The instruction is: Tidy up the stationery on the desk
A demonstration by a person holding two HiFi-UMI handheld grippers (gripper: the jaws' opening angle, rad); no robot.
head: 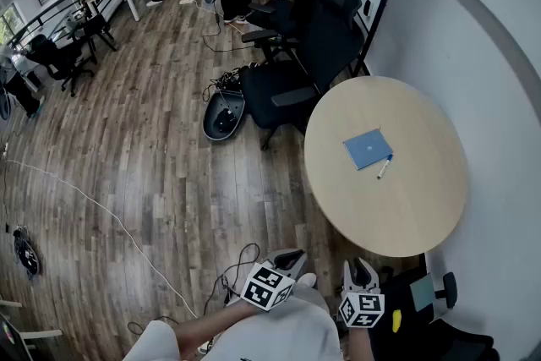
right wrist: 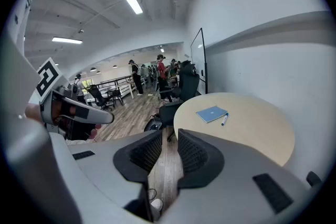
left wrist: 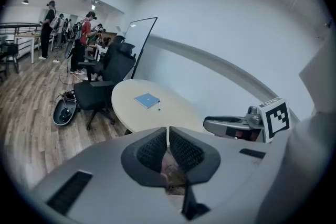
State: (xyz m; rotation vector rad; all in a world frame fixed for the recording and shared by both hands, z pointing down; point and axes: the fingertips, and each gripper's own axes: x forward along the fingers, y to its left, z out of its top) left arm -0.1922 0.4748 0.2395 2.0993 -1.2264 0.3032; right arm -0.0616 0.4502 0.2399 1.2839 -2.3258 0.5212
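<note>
A blue notebook [head: 368, 149] lies flat near the middle of the round wooden table [head: 397, 216], and a white pen with a blue cap [head: 385, 166] sits just beside its near right corner. Both grippers are held low by my body, well short of the table. My left gripper [head: 292, 254] has its jaws closed together with nothing in them. My right gripper [head: 362, 265] shows a narrow gap between its jaws, also with nothing in it. The left gripper view shows the notebook [left wrist: 146, 100] and pen [left wrist: 159, 106] far ahead; so does the right gripper view, notebook [right wrist: 211, 113] and pen [right wrist: 224, 119].
Black office chairs [head: 296, 63] stand at the table's far left side, with a black floor unit [head: 224, 114] and cables on the wood floor. A curved white wall [head: 490, 97] runs behind the table. Another chair [head: 439, 300] is by my right. People stand far off.
</note>
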